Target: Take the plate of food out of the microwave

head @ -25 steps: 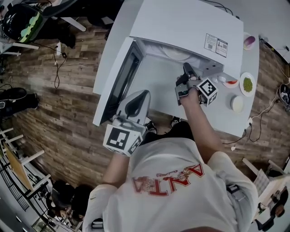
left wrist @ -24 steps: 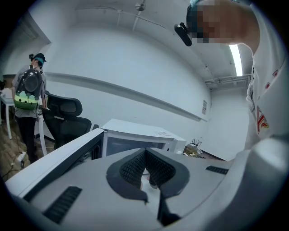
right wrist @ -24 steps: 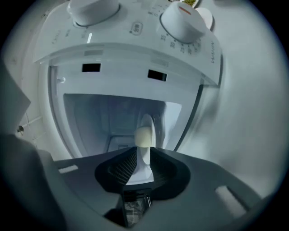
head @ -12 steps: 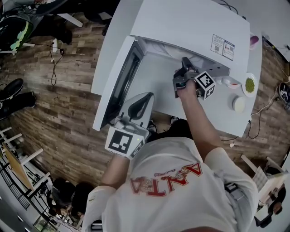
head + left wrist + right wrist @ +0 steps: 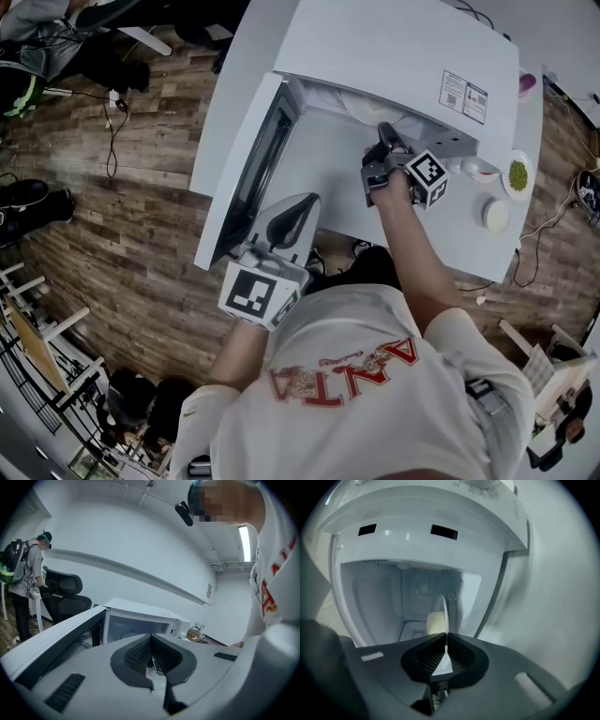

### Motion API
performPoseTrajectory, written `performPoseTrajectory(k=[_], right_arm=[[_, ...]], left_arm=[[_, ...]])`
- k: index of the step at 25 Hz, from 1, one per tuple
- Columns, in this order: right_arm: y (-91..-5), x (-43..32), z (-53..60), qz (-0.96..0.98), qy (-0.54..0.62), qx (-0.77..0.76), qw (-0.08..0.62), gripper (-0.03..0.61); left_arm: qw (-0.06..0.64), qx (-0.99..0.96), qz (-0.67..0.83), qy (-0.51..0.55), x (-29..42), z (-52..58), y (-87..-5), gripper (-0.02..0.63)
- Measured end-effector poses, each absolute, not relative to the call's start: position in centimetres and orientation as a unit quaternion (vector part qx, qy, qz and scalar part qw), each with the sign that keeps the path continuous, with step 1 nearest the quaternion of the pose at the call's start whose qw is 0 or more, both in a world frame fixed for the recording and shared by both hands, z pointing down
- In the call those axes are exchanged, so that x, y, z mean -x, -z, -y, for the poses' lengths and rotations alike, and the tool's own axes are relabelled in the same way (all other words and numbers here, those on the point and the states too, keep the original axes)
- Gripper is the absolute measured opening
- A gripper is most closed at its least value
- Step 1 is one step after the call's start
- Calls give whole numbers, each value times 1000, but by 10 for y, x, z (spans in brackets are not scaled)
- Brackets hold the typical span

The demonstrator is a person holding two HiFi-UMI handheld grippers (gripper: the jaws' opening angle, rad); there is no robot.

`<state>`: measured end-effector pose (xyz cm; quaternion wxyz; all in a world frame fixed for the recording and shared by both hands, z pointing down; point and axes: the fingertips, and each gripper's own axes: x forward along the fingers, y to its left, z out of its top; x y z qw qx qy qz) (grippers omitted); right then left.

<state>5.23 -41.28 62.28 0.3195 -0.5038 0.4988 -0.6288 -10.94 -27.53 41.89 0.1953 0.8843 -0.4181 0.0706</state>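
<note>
A white microwave (image 5: pixel 394 47) stands on a white table (image 5: pixel 469 244), its door (image 5: pixel 248 164) swung open to the left. Inside it is a white plate (image 5: pixel 442 609), seen edge-on in the right gripper view, with a pale piece of food (image 5: pixel 435 622) on it. My right gripper (image 5: pixel 382 136) reaches into the opening; its jaws have just been closing and now pinch the plate's near rim (image 5: pixel 446 637). My left gripper (image 5: pixel 291 217) hangs back beside the door's front edge, jaws shut (image 5: pixel 151 638) with nothing between them.
Right of the microwave the table holds a small dish of green food (image 5: pixel 515 174), a white bowl (image 5: pixel 493 217) and a dish with red sauce (image 5: pixel 478 170). A person with a backpack (image 5: pixel 28 569) stands by an office chair (image 5: pixel 65 601) beyond the door.
My right gripper has edged a little lower and nearer to the microwave's opening. The left gripper has stayed where it was.
</note>
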Motion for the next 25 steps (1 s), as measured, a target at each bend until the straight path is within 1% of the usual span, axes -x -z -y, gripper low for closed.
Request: performPoseTrajectory(k=[8, 16, 20, 23, 25], right_arm=[[-622, -57, 397, -499, 633, 506, 308, 17], [-625, -55, 395, -506, 631, 496, 316, 18], [-631, -54, 401, -505, 629, 488, 333, 44], [-632, -56, 408, -499, 626, 487, 350, 41], [-631, -57, 411, -499, 624, 486, 354, 17]], left_arm=[[203, -884, 416, -66, 111, 273, -418, 9], [215, -879, 421, -69, 114, 264, -422, 9], [222, -873, 428, -71, 117, 264, -426, 9], [222, -872, 430, -74, 117, 262, -427, 9], [222, -871, 432, -74, 118, 261, -427, 9]])
